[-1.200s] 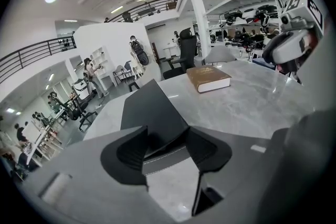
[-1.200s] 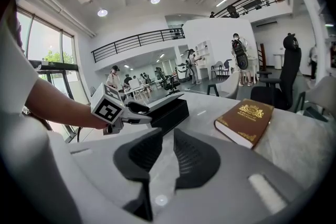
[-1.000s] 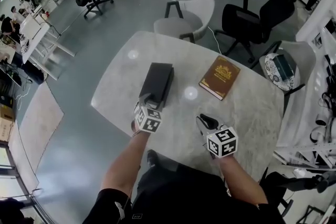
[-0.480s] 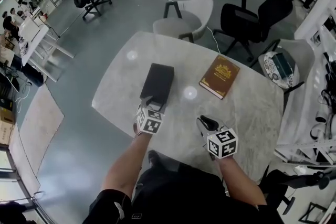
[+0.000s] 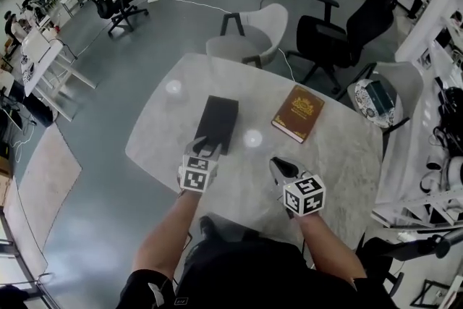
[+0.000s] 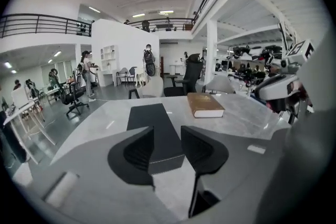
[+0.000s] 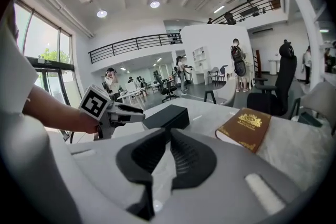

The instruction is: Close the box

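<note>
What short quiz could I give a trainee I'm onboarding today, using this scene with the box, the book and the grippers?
1. True or false: the box stands open.
2. In the head view, what lies right of the box? A) a book B) a mug C) a laptop
3. Fill in: the right gripper has its jaws ___, with nothing between them.
Key: 1 false, the box is closed; 2 A; 3 together.
</note>
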The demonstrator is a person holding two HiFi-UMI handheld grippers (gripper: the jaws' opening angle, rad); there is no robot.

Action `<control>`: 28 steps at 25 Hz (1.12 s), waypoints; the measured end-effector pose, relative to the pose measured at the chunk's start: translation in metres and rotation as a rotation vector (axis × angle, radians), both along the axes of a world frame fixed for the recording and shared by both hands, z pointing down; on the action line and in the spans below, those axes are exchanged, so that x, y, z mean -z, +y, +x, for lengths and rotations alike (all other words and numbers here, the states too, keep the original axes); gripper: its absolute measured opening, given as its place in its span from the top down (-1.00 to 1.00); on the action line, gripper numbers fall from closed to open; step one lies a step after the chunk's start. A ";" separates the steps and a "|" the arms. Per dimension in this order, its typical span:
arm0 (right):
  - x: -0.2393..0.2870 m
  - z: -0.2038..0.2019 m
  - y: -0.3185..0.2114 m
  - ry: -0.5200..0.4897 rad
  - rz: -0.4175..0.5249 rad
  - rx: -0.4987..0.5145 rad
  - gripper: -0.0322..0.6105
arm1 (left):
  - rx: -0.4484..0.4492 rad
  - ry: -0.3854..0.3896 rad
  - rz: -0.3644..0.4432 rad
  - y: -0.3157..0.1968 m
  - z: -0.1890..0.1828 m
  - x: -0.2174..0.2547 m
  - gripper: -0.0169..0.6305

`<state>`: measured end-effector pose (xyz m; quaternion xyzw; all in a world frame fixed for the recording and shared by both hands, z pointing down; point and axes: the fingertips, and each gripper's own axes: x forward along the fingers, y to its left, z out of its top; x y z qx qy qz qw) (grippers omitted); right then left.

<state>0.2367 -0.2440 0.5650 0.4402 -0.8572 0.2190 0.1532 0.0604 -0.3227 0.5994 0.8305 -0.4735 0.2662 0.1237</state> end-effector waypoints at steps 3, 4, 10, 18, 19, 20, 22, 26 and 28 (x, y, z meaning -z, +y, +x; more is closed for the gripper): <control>0.025 -0.014 -0.012 0.023 0.055 0.015 0.87 | -0.024 0.055 0.060 0.004 -0.014 0.033 0.53; 0.033 -0.020 -0.017 0.030 0.074 0.018 0.89 | -0.031 0.064 0.082 0.006 -0.020 0.044 0.56; 0.077 -0.069 -0.037 0.016 0.165 0.026 0.89 | 0.026 0.219 0.140 0.019 -0.076 0.098 0.71; 0.132 -0.144 -0.036 -0.025 0.288 -0.015 0.89 | 0.098 0.211 0.261 0.036 -0.166 0.154 0.91; 0.138 -0.154 -0.032 -0.036 0.301 -0.016 0.89 | 0.105 0.215 0.269 0.040 -0.177 0.159 0.91; 0.145 -0.162 -0.028 -0.045 0.318 -0.018 0.89 | 0.111 0.217 0.273 0.044 -0.188 0.163 0.91; 0.158 -0.176 -0.019 -0.060 0.353 -0.030 0.89 | 0.128 0.213 0.266 0.052 -0.208 0.165 0.91; 0.170 -0.185 -0.005 -0.059 0.395 -0.049 0.89 | 0.131 0.200 0.263 0.060 -0.225 0.164 0.92; 0.169 -0.185 -0.002 -0.042 0.401 -0.042 0.89 | 0.128 0.216 0.267 0.059 -0.228 0.166 0.91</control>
